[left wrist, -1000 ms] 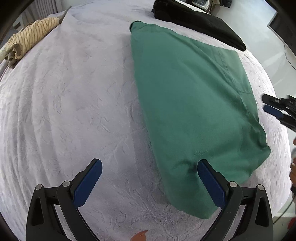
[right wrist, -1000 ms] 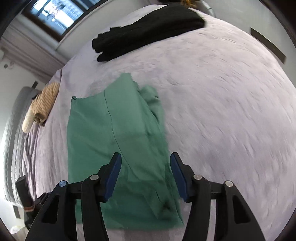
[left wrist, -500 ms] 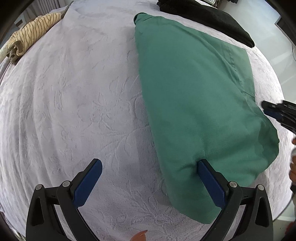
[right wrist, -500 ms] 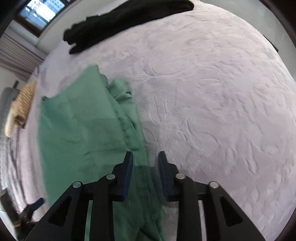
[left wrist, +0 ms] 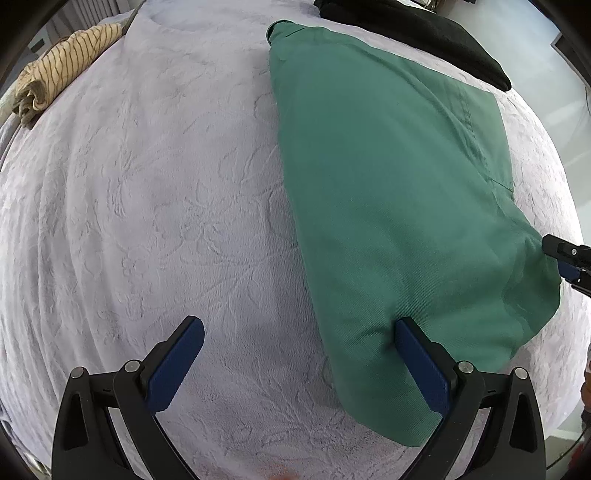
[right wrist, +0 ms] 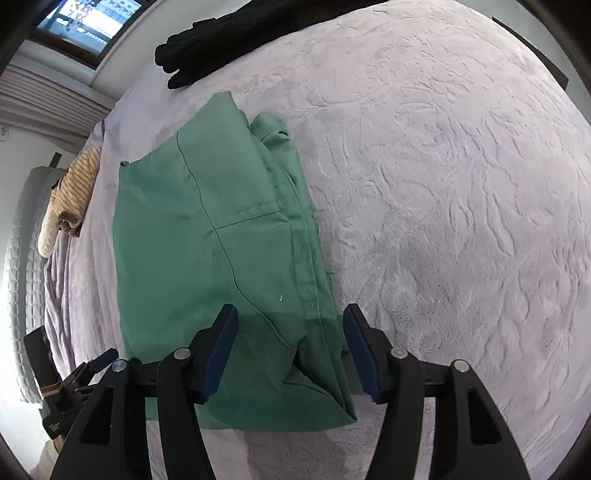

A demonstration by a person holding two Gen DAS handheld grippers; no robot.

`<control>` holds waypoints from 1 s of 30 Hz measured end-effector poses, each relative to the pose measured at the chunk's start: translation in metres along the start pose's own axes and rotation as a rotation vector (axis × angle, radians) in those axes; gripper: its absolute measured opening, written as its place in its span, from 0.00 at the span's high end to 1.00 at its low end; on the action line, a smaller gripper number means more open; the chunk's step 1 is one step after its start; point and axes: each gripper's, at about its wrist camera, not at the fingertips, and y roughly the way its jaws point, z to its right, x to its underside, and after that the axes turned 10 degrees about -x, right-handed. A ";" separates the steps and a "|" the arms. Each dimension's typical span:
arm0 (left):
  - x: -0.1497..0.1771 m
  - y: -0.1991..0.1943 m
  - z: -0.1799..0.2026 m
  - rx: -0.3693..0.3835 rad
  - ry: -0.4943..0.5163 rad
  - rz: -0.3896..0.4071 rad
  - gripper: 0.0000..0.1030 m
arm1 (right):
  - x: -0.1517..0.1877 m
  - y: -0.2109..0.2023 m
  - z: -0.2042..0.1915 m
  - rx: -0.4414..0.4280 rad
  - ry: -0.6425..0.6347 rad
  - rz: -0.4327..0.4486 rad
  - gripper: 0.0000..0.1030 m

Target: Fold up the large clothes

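A folded green garment (left wrist: 399, 206) lies flat on the bed (left wrist: 147, 206), which is covered with a pale lilac embossed blanket. In the left wrist view it lies close to the bed's right edge, its long side running away toward the far edge. The left claw (left wrist: 299, 354) stands wide, empty; its right finger (left wrist: 421, 365) presses at the garment's near fold while the other finger hangs over bare blanket. The right claw (right wrist: 290, 347) is also spread wide and holds nothing, its fingers straddling the garment's near end, where the layered hem and a seam bunch up between them. In the left wrist view the right claw only shows as a dark tip at the garment's right corner.

Beyond the garment, along the far edge of the bed, sits a black piece of clothing (right wrist: 229, 33), close to the green collar end but apart from it. A striped tan cloth (left wrist: 59, 66) is rolled up at the far left corner, well apart from both.
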 end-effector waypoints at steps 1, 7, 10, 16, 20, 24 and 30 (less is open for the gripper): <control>0.000 0.000 0.000 0.002 0.000 -0.001 0.00 | 0.002 -0.003 0.002 -0.003 -0.001 0.002 0.35; 0.000 0.001 0.003 0.044 0.011 -0.018 0.00 | -0.005 -0.003 0.003 -0.041 -0.008 0.010 0.23; -0.001 0.001 0.001 0.063 0.001 -0.019 0.00 | -0.006 -0.003 0.003 -0.055 -0.018 0.022 0.21; -0.009 -0.007 -0.010 0.114 -0.023 0.019 0.00 | -0.008 0.003 0.009 -0.084 0.005 -0.008 0.11; -0.020 -0.002 -0.015 0.179 -0.057 0.012 0.00 | -0.011 0.007 0.012 -0.103 0.018 -0.022 0.11; -0.029 0.010 -0.017 0.266 -0.074 -0.026 0.00 | -0.020 0.009 0.017 -0.169 0.026 -0.014 0.11; -0.034 0.027 -0.009 0.380 -0.080 -0.078 0.00 | -0.048 0.035 0.023 -0.276 0.017 -0.068 0.11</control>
